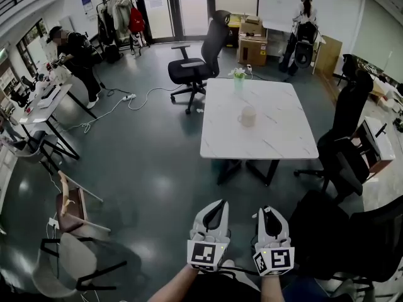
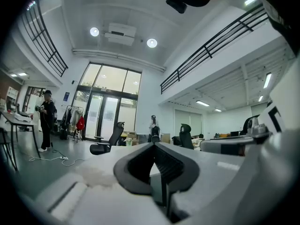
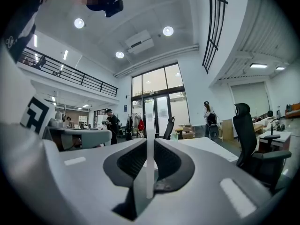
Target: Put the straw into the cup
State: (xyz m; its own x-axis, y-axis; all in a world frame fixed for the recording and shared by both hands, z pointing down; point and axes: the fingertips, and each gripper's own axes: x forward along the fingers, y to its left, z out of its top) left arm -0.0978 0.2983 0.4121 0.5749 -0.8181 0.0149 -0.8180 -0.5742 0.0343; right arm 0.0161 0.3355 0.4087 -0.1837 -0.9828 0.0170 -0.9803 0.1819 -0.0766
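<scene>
while you stand well back from the white table [image 1: 277, 140], both claws sit side by side at the bottom centre of the head view, pointing level toward it. your right gripper [image 1: 269, 211] has its jaws pinched on the straw [image 3: 149, 165]. in the right gripper view the straw is a thin white stick standing upright in the narrow gap between the dark pads, its top rising just above the jaw tips. your left gripper [image 1: 218, 204] holds nothing. in the left gripper view its jaws meet at the tips, with only the dark hollow between the pads behind them.

the cup [image 1: 247, 116], pale and round, stands upright near the middle of the table, above the claws in the head view and well apart from both. a small green pot [image 1: 238, 80] sits at the table's far edge, beyond the cup. a black office chair [image 1: 195, 68] stands to the upper left of the table and more black chairs crowd the right side of the frame. one person [image 1: 75, 58] stands at the upper left by a desk, and another stands at the upper right.
</scene>
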